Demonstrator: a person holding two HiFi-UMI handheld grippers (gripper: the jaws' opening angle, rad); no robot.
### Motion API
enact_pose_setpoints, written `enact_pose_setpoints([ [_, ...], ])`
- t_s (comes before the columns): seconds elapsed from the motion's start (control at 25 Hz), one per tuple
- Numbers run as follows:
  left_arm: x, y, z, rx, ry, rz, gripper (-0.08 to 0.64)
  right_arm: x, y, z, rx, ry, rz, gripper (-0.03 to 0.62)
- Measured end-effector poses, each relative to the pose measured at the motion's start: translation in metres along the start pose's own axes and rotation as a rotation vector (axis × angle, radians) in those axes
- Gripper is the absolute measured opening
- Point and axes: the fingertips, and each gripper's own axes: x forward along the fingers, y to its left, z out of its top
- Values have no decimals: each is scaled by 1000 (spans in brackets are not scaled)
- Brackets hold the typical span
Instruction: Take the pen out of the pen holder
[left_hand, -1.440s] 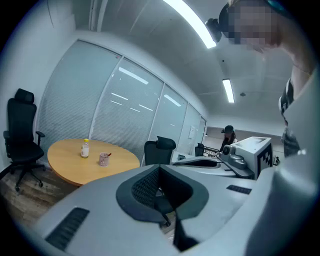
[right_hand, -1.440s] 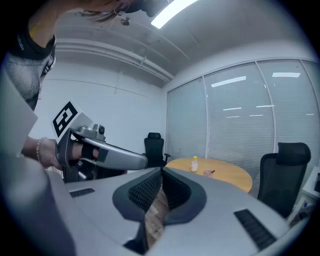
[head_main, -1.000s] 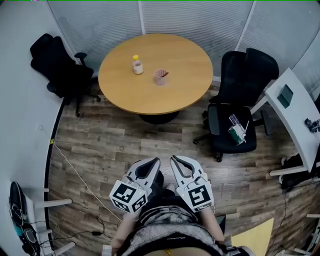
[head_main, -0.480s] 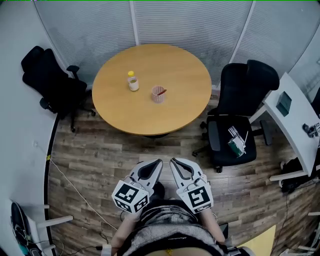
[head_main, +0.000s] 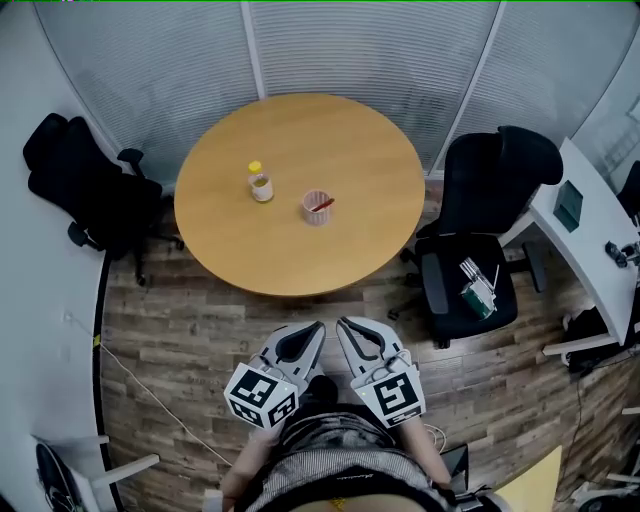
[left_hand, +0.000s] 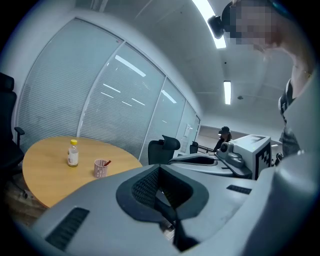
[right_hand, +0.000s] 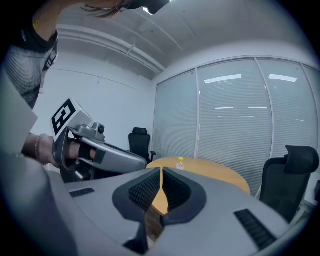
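A pink mesh pen holder (head_main: 317, 208) stands near the middle of the round wooden table (head_main: 360, 150), with a red pen (head_main: 324, 204) leaning in it. The holder (left_hand: 101, 168) and pen (left_hand: 107, 163) also show small in the left gripper view. My left gripper (head_main: 308, 333) and right gripper (head_main: 345, 330) hang side by side close to my body, well short of the table, jaws closed with nothing between them. The right gripper view shows the table (right_hand: 220, 175) beyond its closed jaws, but not the holder.
A small bottle with a yellow cap (head_main: 260, 183) stands left of the holder. Black office chairs sit at the left (head_main: 85, 185) and right (head_main: 475, 240); the right one carries a few items. A white desk (head_main: 590, 240) is at far right. Wood floor lies between me and the table.
The view has shifted toward the table, which now sits lower and closer in the head view. Both grippers stay shut in the same place before my body.
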Motion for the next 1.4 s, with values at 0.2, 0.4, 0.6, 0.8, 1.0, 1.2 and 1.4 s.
enact_pose_setpoints([
  [0.2, 2, 24, 3, 2, 5, -19, 5, 25, -1, -1, -8, 17, -12, 28],
  [0.4, -2, 44, 9, -2, -6, -23, 5, 42, -1, 1, -11, 17, -33, 28],
  [0.6, -5, 52, 10, -5, -7, -20, 5, 50, 3, 0, -27, 21, -31, 28],
  [0.8, -6, 62, 11, -17, -11, -5, 5, 61, 4, 1, -9, 22, -21, 28],
  [1.0, 5, 79, 17, -23, -16, 4, 5, 80, -7, 6, -12, 23, -6, 28],
  [1.2, 29, 100, 33, -18, -22, 13, 5, 107, -32, 14, -51, 13, 19, 28],
  [1.4, 53, 128, 49, -21, -23, 27, 5, 139, -54, 29, -2, -2, 35, 28],
])
